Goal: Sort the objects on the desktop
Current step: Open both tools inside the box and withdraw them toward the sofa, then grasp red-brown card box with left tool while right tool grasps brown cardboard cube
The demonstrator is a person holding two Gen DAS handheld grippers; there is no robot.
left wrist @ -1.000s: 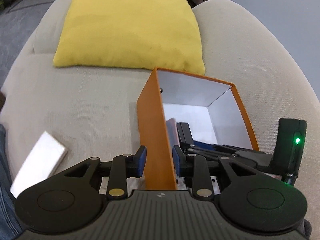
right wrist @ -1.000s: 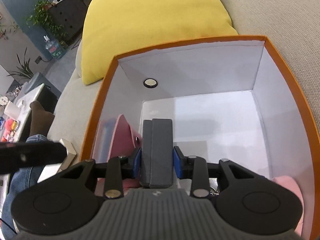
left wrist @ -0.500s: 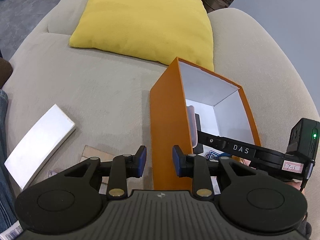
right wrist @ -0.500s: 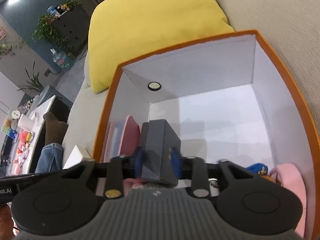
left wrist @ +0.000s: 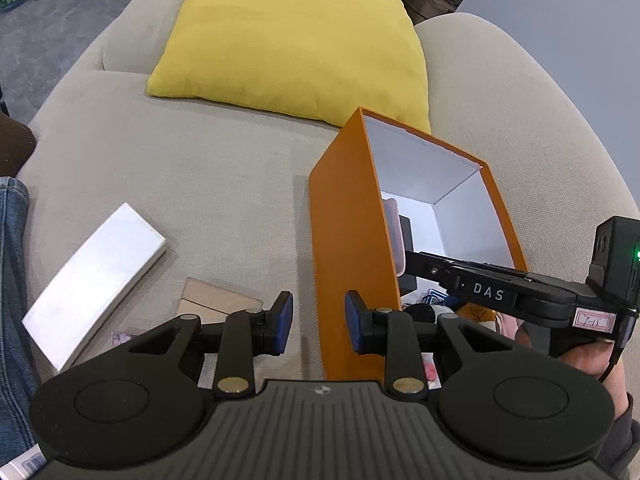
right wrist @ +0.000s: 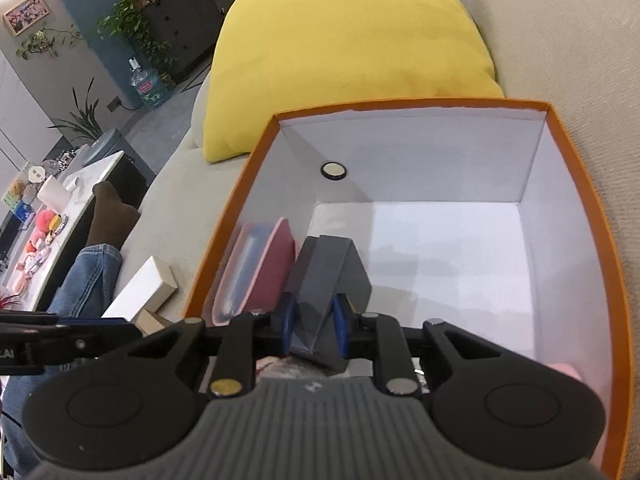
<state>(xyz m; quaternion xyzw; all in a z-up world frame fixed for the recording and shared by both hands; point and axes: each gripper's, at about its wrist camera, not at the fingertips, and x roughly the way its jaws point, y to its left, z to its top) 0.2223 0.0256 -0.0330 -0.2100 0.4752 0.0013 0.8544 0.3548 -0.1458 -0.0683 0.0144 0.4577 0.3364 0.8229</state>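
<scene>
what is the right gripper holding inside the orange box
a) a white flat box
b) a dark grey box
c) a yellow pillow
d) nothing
b: in the right wrist view the blue fingers of the right gripper pinch a dark grey box tilted over the white floor of the orange box; the white flat box lies outside on the sofa.

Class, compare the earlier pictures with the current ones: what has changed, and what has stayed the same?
The dark grey box in the right hand-held gripper has tipped from upright to slanted inside the orange box. The left hand-held gripper has drawn back from the orange box's wall, empty. The yellow cushion and white box stayed put.
</scene>
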